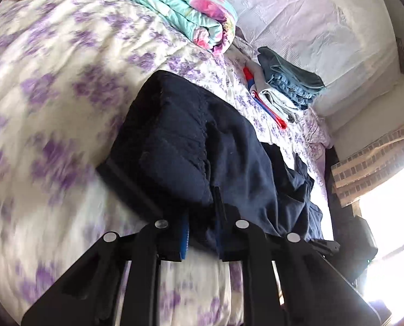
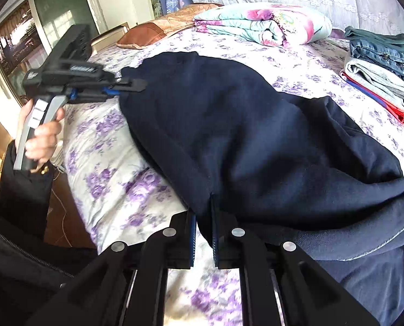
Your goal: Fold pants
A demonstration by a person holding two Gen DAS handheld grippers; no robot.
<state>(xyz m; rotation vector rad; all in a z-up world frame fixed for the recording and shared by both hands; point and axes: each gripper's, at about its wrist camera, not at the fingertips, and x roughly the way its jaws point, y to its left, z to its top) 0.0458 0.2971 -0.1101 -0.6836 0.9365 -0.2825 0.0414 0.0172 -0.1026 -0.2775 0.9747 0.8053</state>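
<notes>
Now, nearest first:
Right gripper: its two fingers are clamped on a fold of the pants, the dark cloth pinched between the blue-edged pads and bulging just ahead of the tips.
Left gripper: likewise clenched on the pants, a thick wad of navy fabric caught between its fingers; in the right wrist view this same gripper bites the far corner of the cloth, up and to the left of the right fingers.
Left hand: wrapped around the grey handle, left of the right fingers, off the edge of the bed.
Pants: navy, bunched and draped, stretched between the two grippers over the bed sheet, which is white with purple flowers.
Clothes stack: folded jeans on grey and red pieces, lying on the sheet ahead and to the right of the right fingers, apart from the pants.
Quilt: folded, pink and teal, farther ahead beyond the pants.
Pillow: brown, far ahead to the left, beside the quilt.
</notes>
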